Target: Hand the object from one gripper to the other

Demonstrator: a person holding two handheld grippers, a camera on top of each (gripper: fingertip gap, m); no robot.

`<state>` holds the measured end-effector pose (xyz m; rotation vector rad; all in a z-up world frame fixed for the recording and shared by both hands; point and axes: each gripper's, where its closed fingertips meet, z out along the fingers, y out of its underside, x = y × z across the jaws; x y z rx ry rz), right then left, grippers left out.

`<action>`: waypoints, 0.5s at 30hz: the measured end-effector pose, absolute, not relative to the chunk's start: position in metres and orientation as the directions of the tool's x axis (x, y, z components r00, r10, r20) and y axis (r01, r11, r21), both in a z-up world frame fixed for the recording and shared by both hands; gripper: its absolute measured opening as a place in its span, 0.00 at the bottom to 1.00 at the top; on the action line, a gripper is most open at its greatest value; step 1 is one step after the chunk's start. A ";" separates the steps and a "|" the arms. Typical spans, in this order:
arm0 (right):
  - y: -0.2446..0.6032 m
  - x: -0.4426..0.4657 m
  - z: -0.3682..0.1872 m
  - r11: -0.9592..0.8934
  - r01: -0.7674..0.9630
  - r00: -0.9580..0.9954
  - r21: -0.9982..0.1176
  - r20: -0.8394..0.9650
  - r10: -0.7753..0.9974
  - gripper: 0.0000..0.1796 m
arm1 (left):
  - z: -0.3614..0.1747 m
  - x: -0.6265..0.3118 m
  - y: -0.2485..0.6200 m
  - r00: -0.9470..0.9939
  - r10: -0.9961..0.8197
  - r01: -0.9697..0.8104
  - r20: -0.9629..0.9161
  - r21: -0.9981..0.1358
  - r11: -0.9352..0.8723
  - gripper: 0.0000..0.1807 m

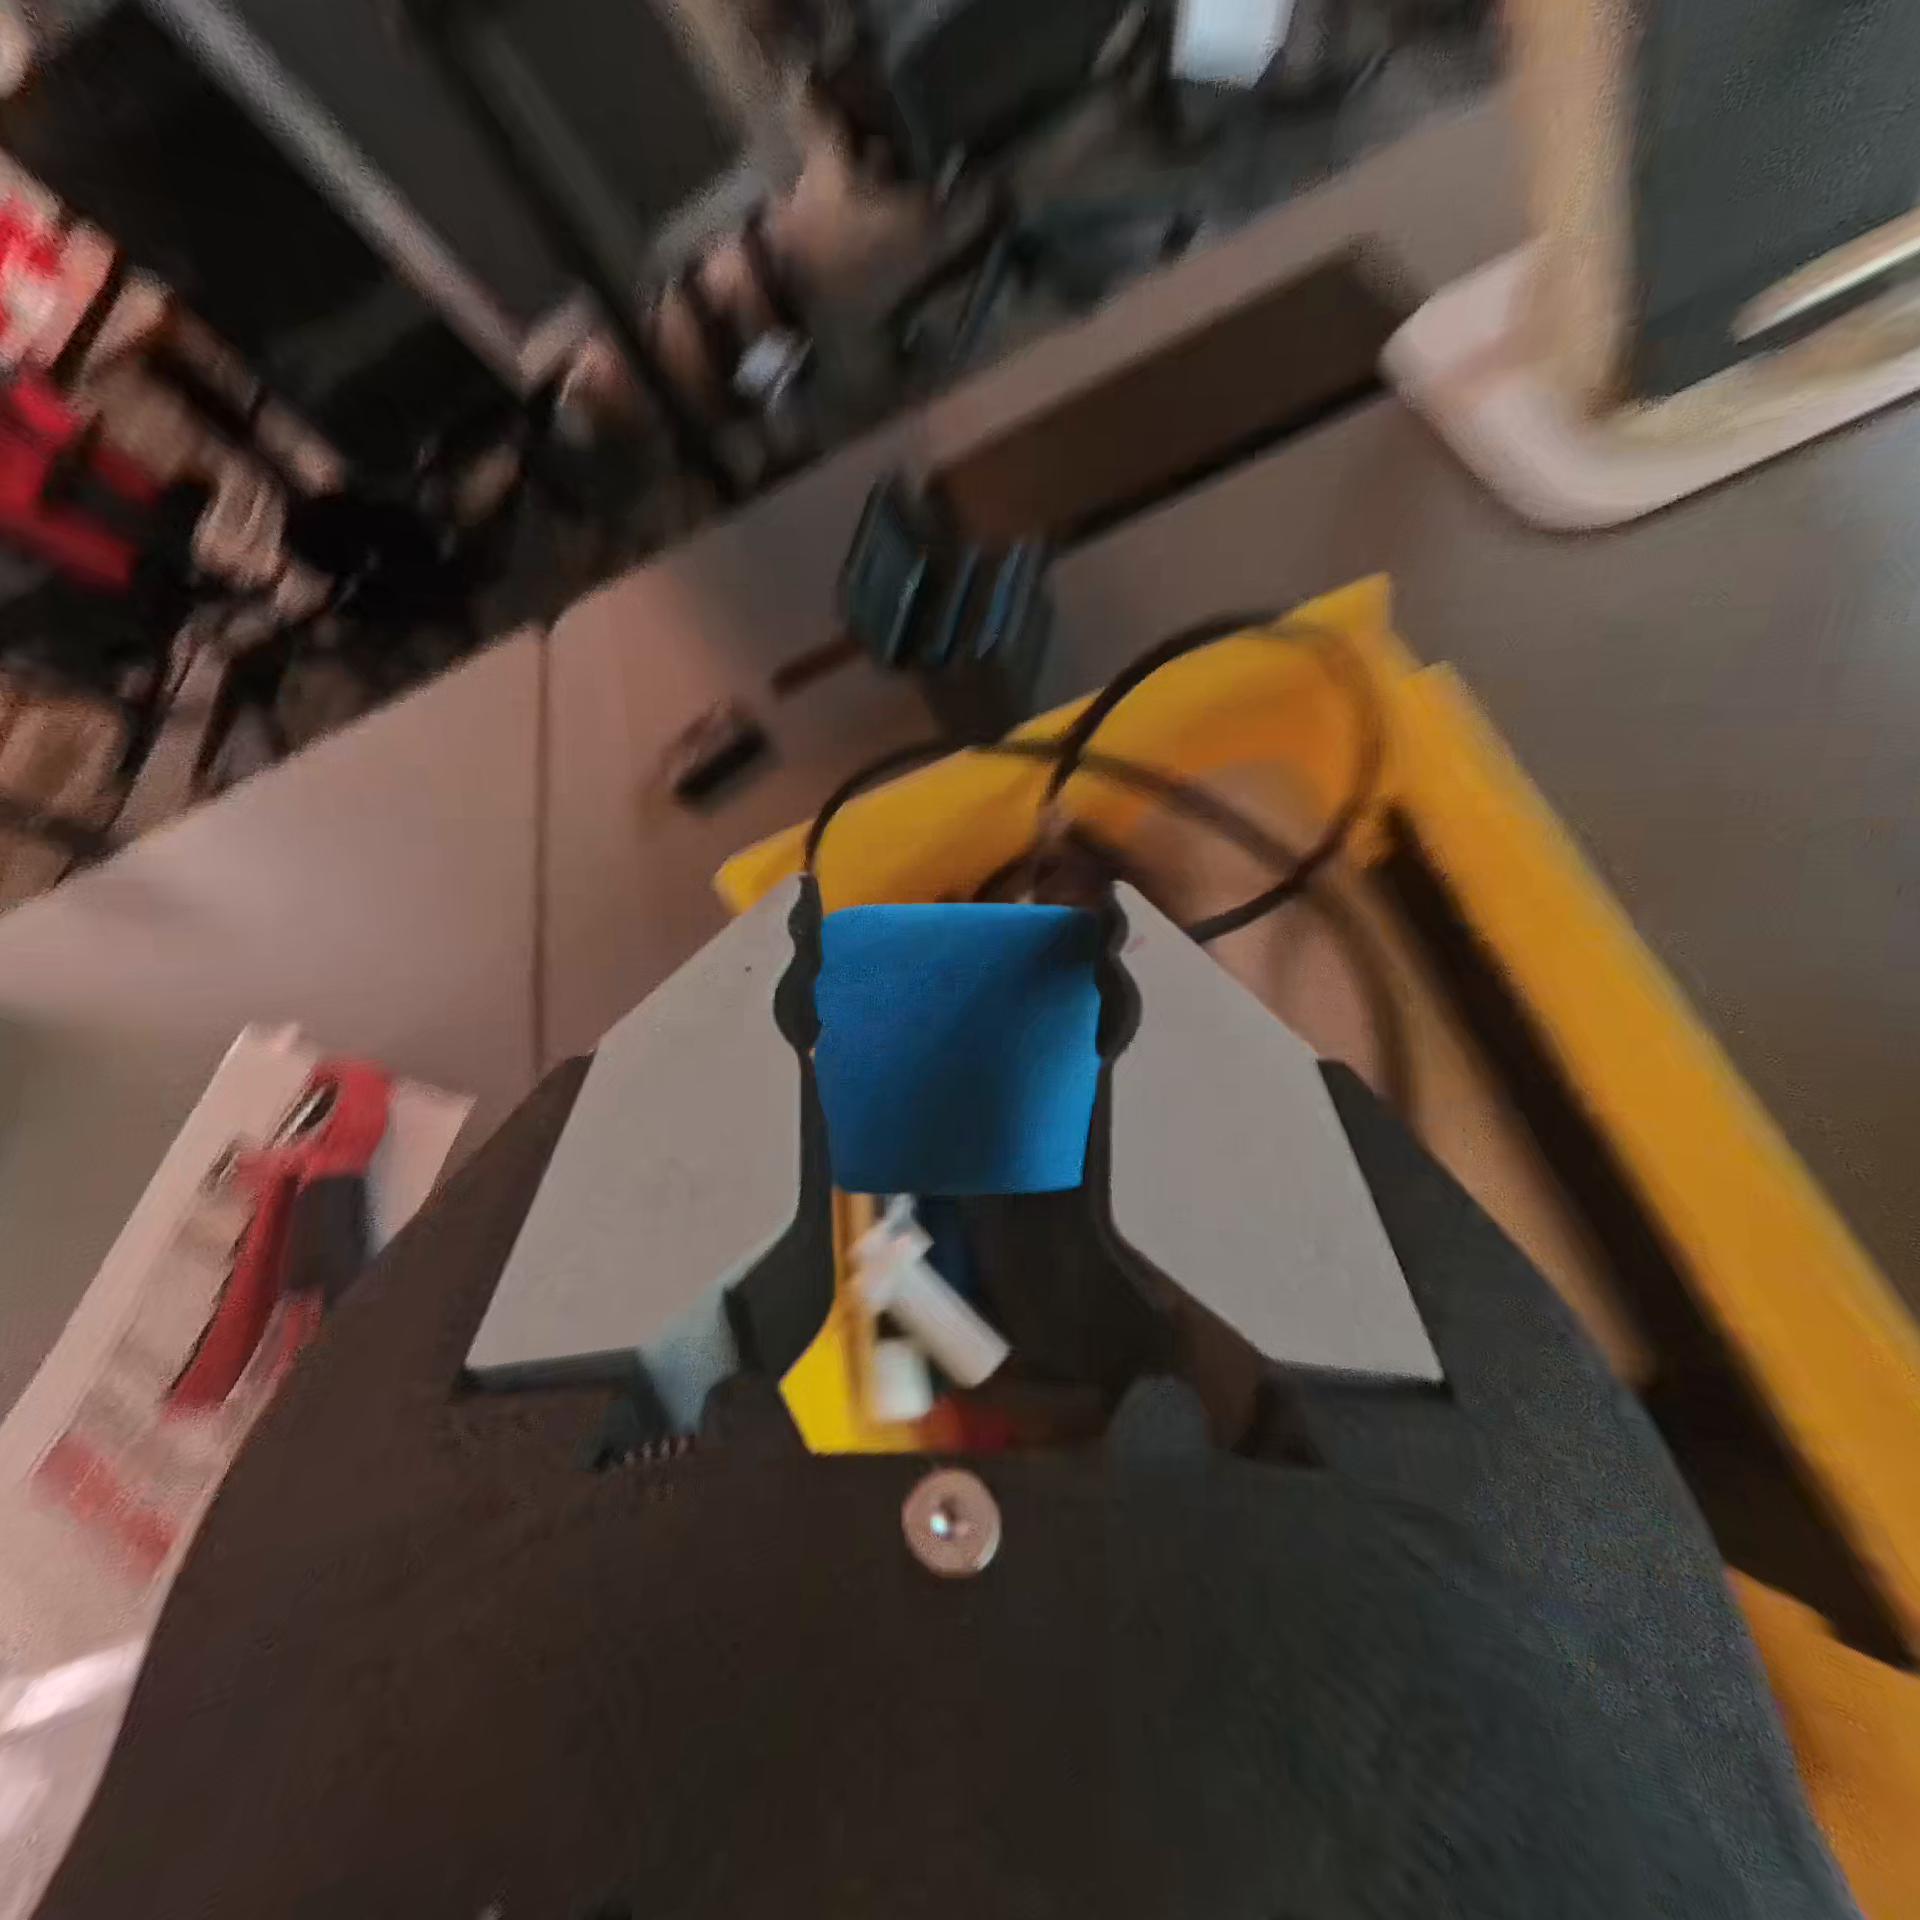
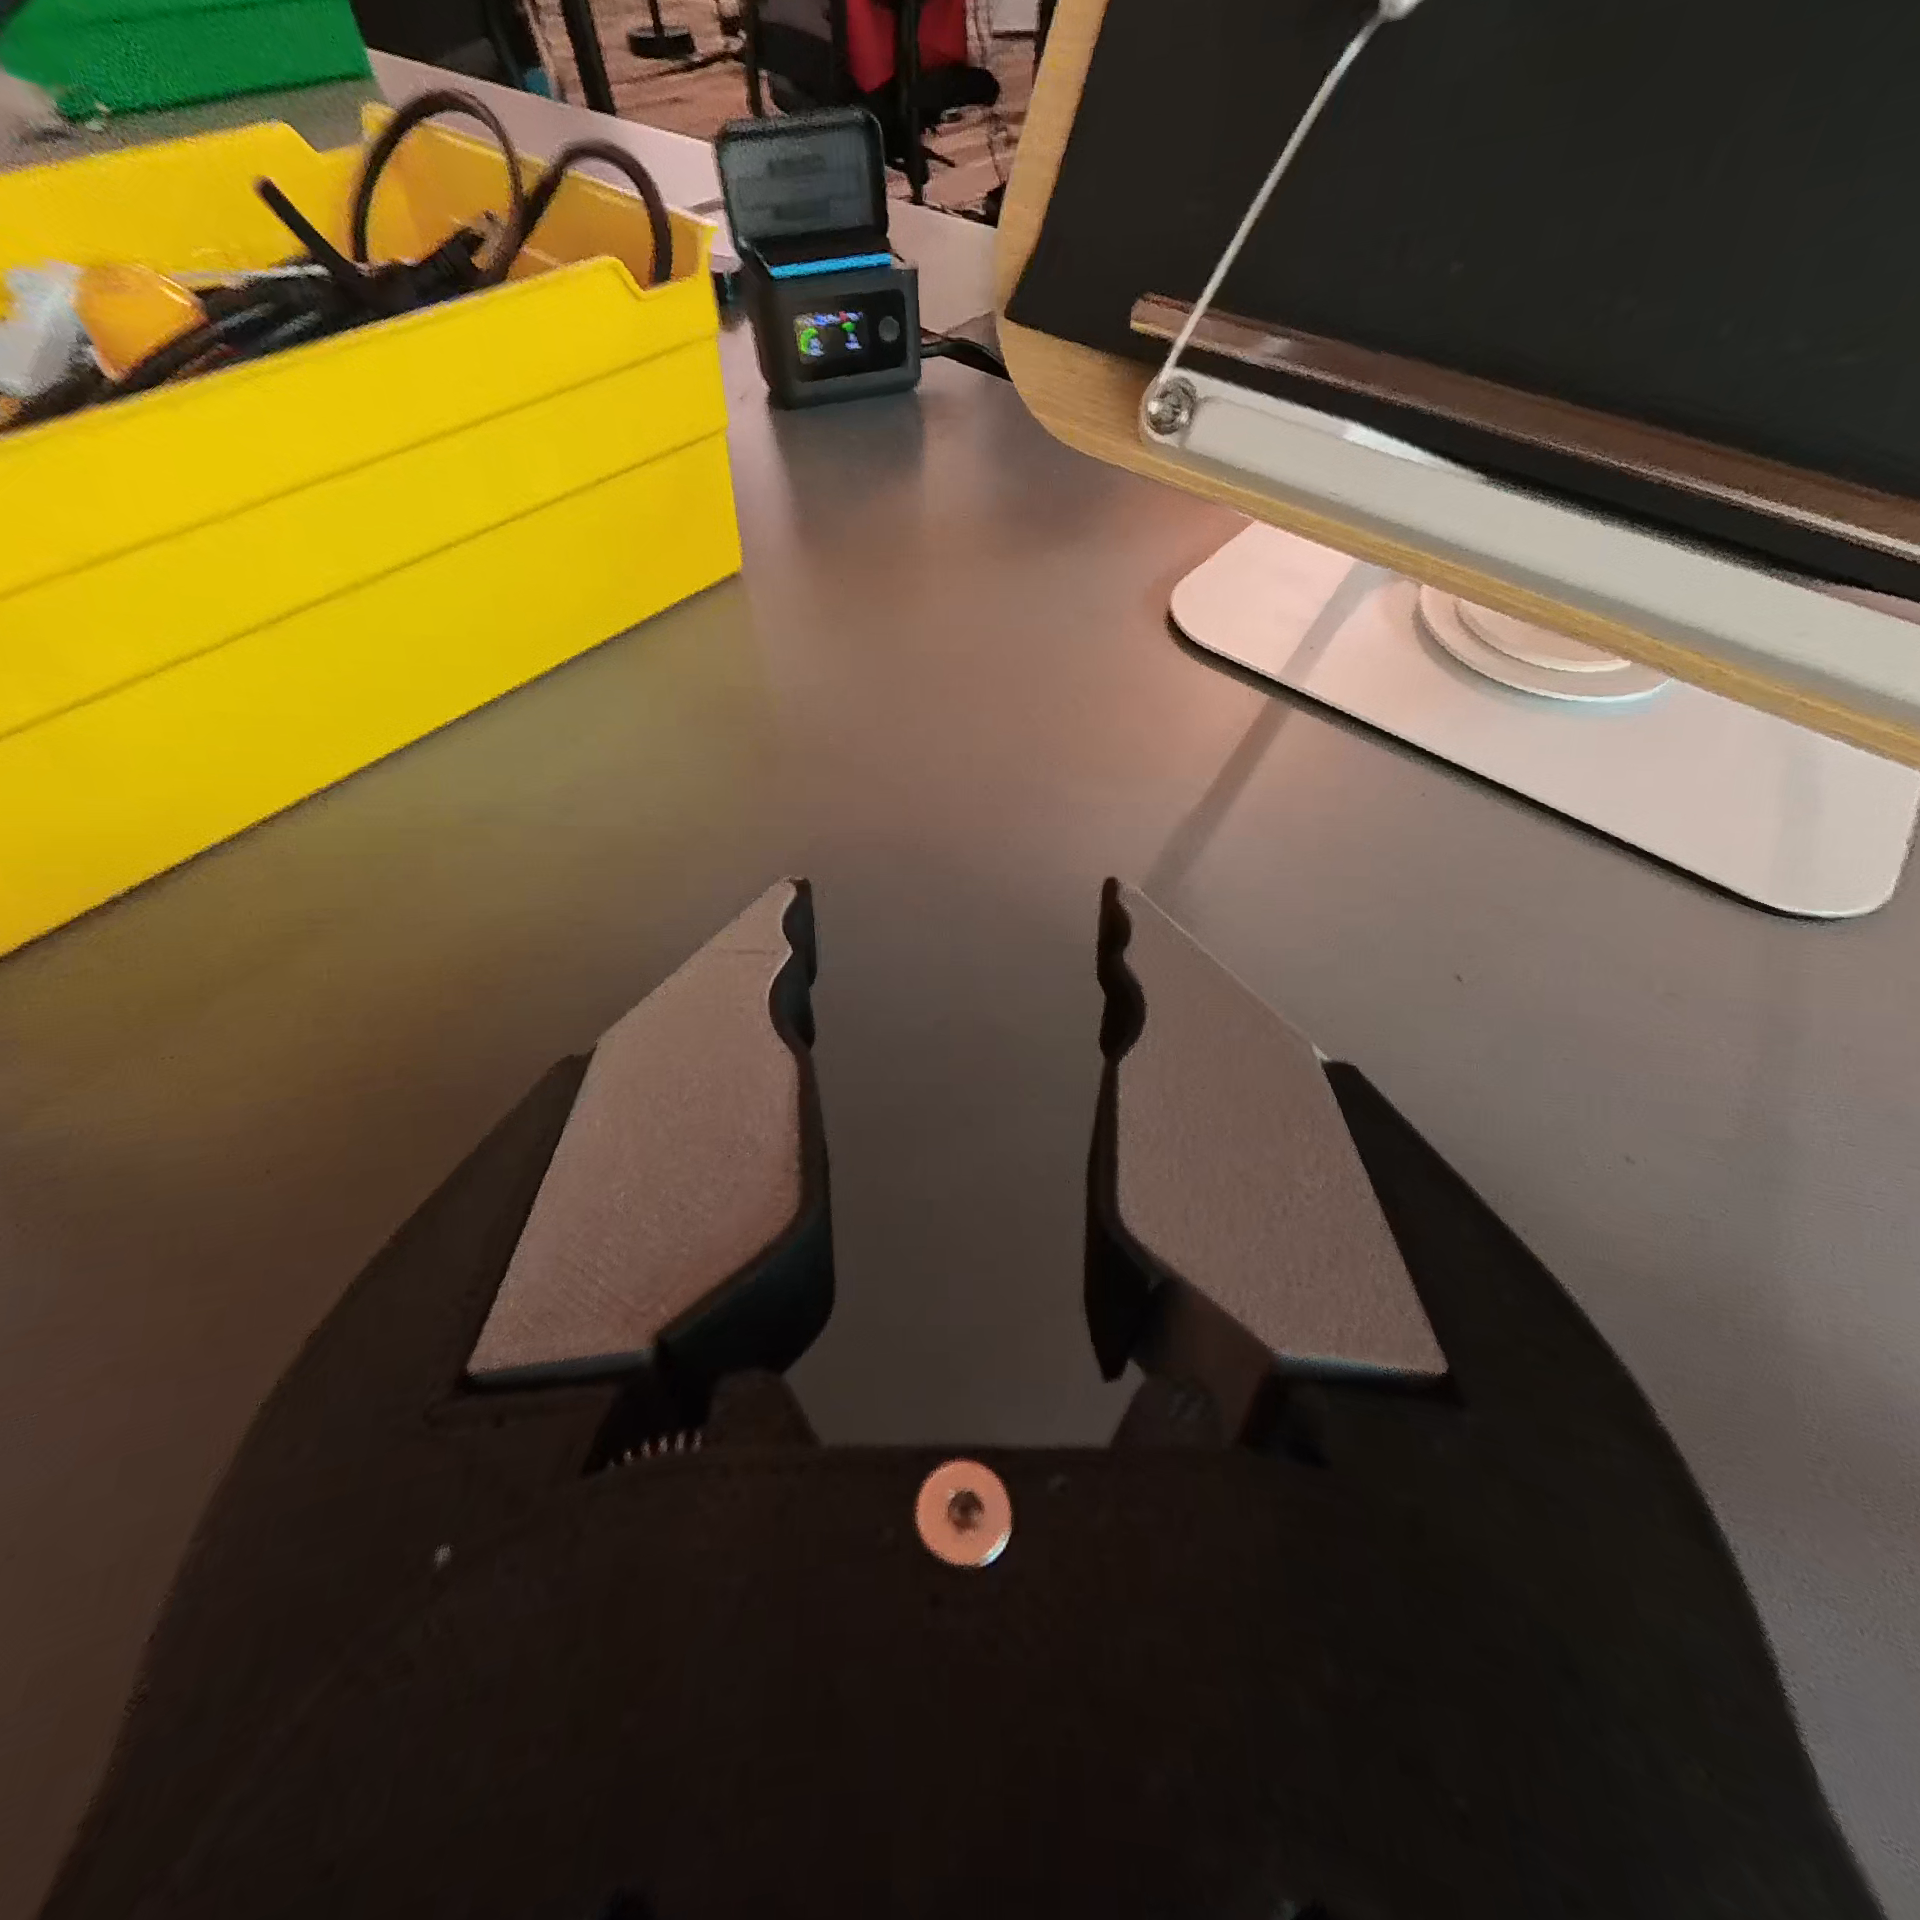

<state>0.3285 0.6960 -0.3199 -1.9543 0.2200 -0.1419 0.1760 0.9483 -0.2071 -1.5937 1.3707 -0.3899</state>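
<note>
The blue foam block (image 1: 954, 1049) is clamped between the fingers of the left gripper (image 1: 956, 914), held above the yellow bin (image 1: 1621, 1091) of black cables (image 1: 1226, 821). The right gripper (image 2: 956, 914) is held apart and empty over the grey table (image 2: 935, 675). Should the block be released before it is pinched by the other fingers, it could drop among the cables. Heavy blur in the left wrist view suggests a risk of misalignment. Writing on the small black device (image 2: 831, 312) cannot be read.
</note>
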 end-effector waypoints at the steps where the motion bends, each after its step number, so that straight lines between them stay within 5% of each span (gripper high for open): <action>1: 0.697 0.325 -0.317 -0.362 -0.084 0.980 -0.928 -0.013 -0.196 0.30 | -0.192 0.184 0.922 0.253 -0.920 -0.503 -0.298 -0.853 0.138 0.28; 3: 0.699 0.309 -0.305 -0.314 -0.067 0.995 -0.947 -0.039 -0.094 0.34 | -0.170 0.197 0.866 0.131 -0.973 -0.343 -0.193 -0.929 0.138 0.28; 7: 0.696 0.275 -0.273 -0.170 -0.009 0.995 -0.985 -0.025 0.094 0.42 | -0.162 0.218 0.766 -0.117 -0.978 -0.167 0.172 -0.974 -0.151 0.27; 12: 0.683 0.253 -0.246 -0.058 0.179 0.973 -0.982 0.168 0.157 0.44 | -0.185 0.249 0.685 -0.294 -0.886 -0.167 0.358 -0.932 -0.321 0.27; 15: 0.672 0.253 -0.238 -0.037 0.349 0.934 -0.936 0.345 0.092 0.37 | -0.200 0.266 0.661 -0.367 -0.821 -0.214 0.437 -0.899 -0.383 0.27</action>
